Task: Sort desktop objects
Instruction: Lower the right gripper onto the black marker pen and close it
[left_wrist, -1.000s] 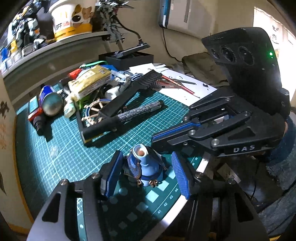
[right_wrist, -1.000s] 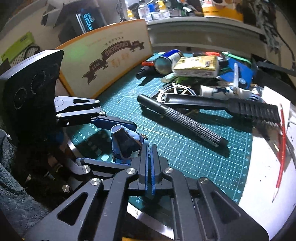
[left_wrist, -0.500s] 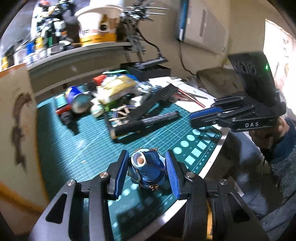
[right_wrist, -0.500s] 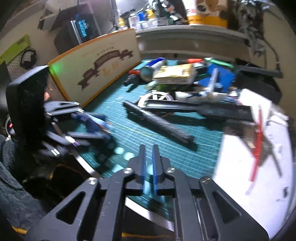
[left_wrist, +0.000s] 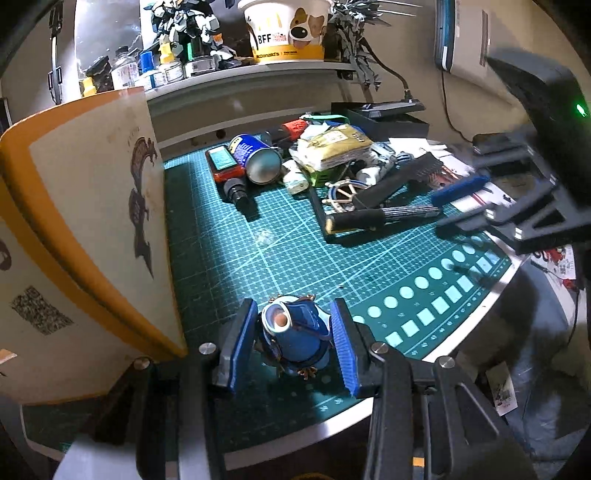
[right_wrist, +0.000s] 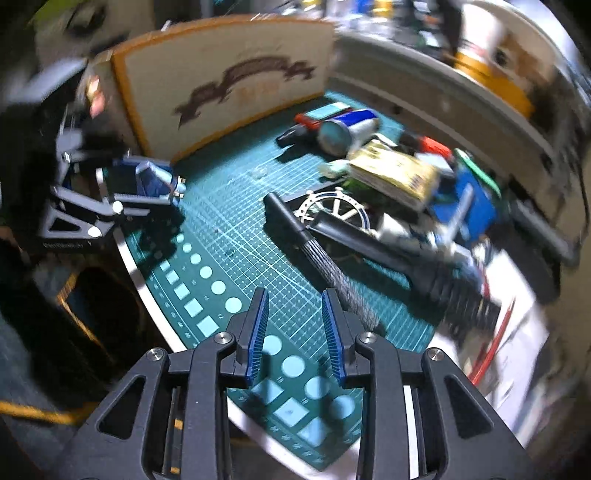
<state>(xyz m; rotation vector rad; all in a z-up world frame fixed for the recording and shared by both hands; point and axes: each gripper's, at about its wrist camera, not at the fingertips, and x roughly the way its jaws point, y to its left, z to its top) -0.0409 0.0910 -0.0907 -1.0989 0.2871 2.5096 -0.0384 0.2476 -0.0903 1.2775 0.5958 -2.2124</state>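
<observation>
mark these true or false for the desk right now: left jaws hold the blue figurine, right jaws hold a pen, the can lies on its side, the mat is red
1. The left gripper jaws hold the blue figurine. True.
2. The right gripper jaws grip a pen. False: they are open with nothing between them.
3. The blue can lies on its side. True.
4. The cutting mat is red. False: it is green with a pale grid.
</observation>
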